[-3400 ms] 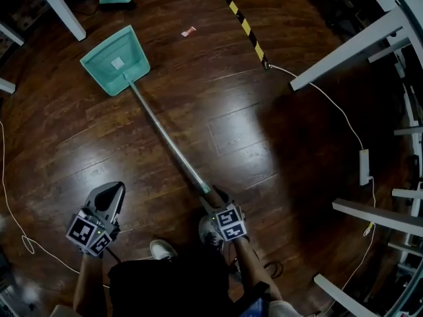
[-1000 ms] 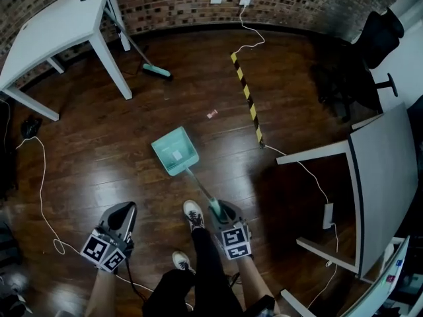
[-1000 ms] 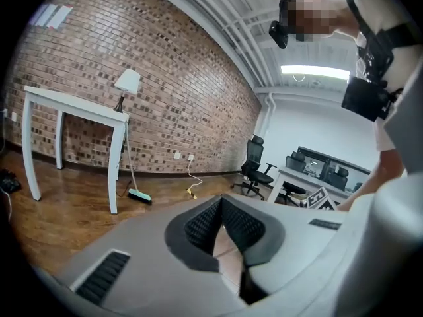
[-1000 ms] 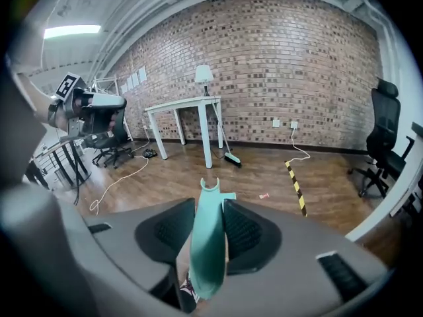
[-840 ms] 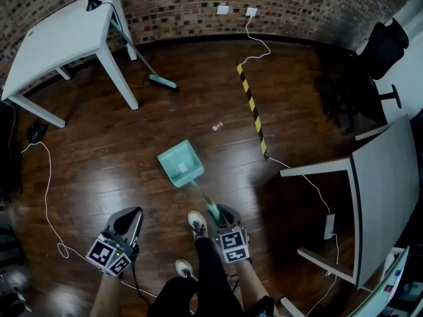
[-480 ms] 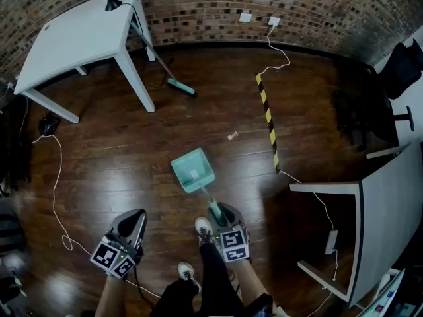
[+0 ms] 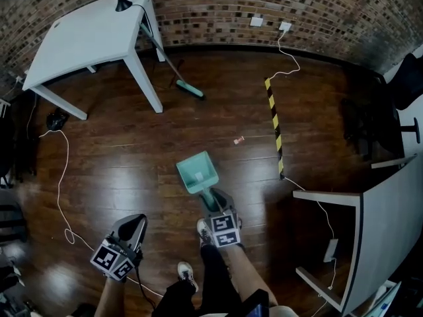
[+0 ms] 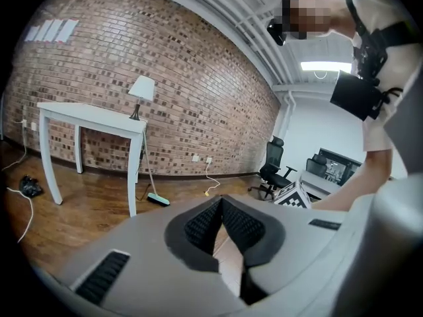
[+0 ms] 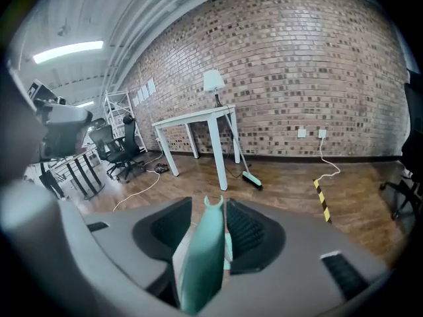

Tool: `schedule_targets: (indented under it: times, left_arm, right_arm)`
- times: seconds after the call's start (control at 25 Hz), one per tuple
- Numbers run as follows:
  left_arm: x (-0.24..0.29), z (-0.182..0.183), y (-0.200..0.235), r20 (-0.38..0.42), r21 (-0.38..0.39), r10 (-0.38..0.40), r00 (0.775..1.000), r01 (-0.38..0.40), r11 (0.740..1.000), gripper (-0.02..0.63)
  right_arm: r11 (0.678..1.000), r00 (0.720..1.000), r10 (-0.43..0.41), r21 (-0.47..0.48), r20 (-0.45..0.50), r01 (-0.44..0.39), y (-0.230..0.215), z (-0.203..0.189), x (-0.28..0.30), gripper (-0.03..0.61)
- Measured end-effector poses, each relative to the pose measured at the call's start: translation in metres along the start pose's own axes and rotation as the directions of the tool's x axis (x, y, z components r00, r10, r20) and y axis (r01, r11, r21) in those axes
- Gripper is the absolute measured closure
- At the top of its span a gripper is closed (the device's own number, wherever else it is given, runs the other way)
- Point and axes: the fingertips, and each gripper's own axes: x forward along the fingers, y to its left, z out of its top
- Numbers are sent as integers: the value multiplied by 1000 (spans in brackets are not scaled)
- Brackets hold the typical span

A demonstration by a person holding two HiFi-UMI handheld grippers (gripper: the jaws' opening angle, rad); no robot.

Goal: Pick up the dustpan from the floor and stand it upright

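Fingers (image 9: pixel 250 233) of right gripper (image 7: pixel 217 197) just opening, dustpan handle (image 9: pixel 203 259) loose between | left gripper (image 8: pixel 221 207) closed, empty | dustpan (image 7: pixel 197 172) on floor just beyond shoe (image 7: pixel 203 230), white sticker (image 7: pixel 197 175) inside | far: broom (image 7: pixel 188 88) leaning at table (image 7: pixel 86 35), striped tape (image 7: pixel 274 127) right, small scrap (image 7: pixel 239 139) near tape

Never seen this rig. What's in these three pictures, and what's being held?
No robot: a person holds a two-jaw gripper in each hand. The top-down picture is from a camera on the person's head; the other two are from cameras on the grippers, looking along their jaws. On the floor: a white table, a broom leaning on it, a cable, striped tape. The right gripper has the dustpan handle between its jaws, which have just been opening; a gap shows beside it. The dustpan sits on the floor, handle up. The left gripper is shut, empty.
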Motion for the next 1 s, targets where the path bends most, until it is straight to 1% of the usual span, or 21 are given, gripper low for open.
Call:
schedule_targets:
  times: [0.04,0.08,0.16,0.28,0.36,0.44,0.48,0.52,0.6,0.64,0.68,0.76,0.84,0.92,1.0]
  left_arm:
    - [-1,2,-1,0,-1,8,1000,-8,1000,621]
    - [-2,4,-3,3,-3,14,1000,-14,1000,621]
    - [-2,10,-12,3,5,5,1000,-5,1000,621]
    - [1,20,-25,-21,47,-44,999,45,998,621]
    - [2,23,-30,-26,74,-62,998,64,995,621]
    - [3,27,-34,-17,82,-72,997,73,994,621]
    - [2,29,-36,-6,81,-75,997,76,994,621]
    - [1,31,-39,9,81,-80,997,79,994,621]
    - [-5,34,-49,31,91,-91,995,88,992,621]
    - [-8,35,-54,37,100,-97,995,93,991,621]
    - [-12,37,-60,47,111,-102,994,96,989,621]
    - [-24,47,-69,90,136,-111,990,98,986,621]
    - [-47,61,-76,139,153,-112,984,91,984,621]
    - [-82,70,-81,169,164,-101,981,73,984,621]
    - [-116,78,-83,203,167,-81,976,47,985,620]
  right_arm:
    - [1000,1000,12,5,5,-12,0,3,0,375]
    - [1000,1000,23,11,11,-23,0,6,-1,360]
    - [999,999,39,12,23,-40,-2,13,-5,360]
    - [999,998,49,-2,33,-49,-7,24,-11,360]
    - [999,998,45,-6,43,-45,-13,30,-20,360]
    - [999,997,31,-21,72,-29,-20,37,-30,362]
    - [999,995,20,-34,95,-16,-22,42,-37,421]
    - [999,993,6,-51,122,0,-23,48,-45,443]
    - [996,985,-25,-77,169,39,-24,58,-65,520]
    - [995,981,-43,-82,190,59,-24,62,-76,565]
    - [994,976,-59,-79,209,77,-24,66,-86,598]
    - [992,967,-84,-73,239,104,-22,74,-107,598]
    - [989,962,-97,-86,255,122,-11,82,-129,598]
    - [987,954,-104,-88,280,133,10,91,-158,598]
    - [986,935,-113,-78,335,147,32,108,-192,598]
